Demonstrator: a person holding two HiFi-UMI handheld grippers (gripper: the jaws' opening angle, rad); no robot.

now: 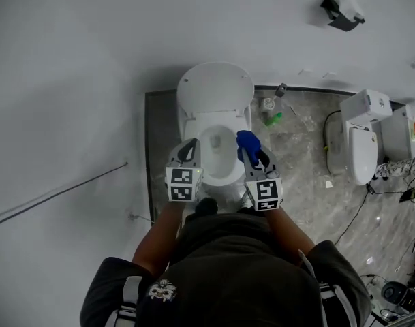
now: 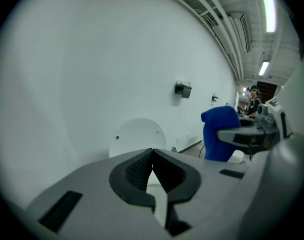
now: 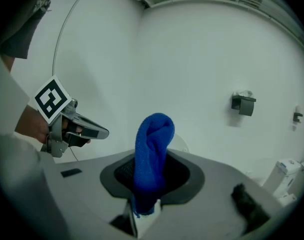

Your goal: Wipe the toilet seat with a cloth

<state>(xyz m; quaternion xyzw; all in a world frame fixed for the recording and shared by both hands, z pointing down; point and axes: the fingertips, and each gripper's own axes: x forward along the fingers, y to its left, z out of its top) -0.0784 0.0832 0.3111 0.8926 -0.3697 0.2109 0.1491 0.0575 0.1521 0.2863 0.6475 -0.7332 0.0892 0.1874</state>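
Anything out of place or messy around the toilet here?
Nothing spilled or broken. A green item lies on the floor beside the toilet, and a white scrap sits near the second toilet. The right tool holds the blue cloth bunched upright, not flat for wiping.

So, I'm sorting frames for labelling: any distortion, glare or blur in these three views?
Head view: even, soft light, sharp, only a faint shadow round the toilet. Left gripper view: strong fisheye bend, black corners, a lamp blown out at top right. Right gripper view: same fisheye and dark corners; the cloth is crisp, no glare.
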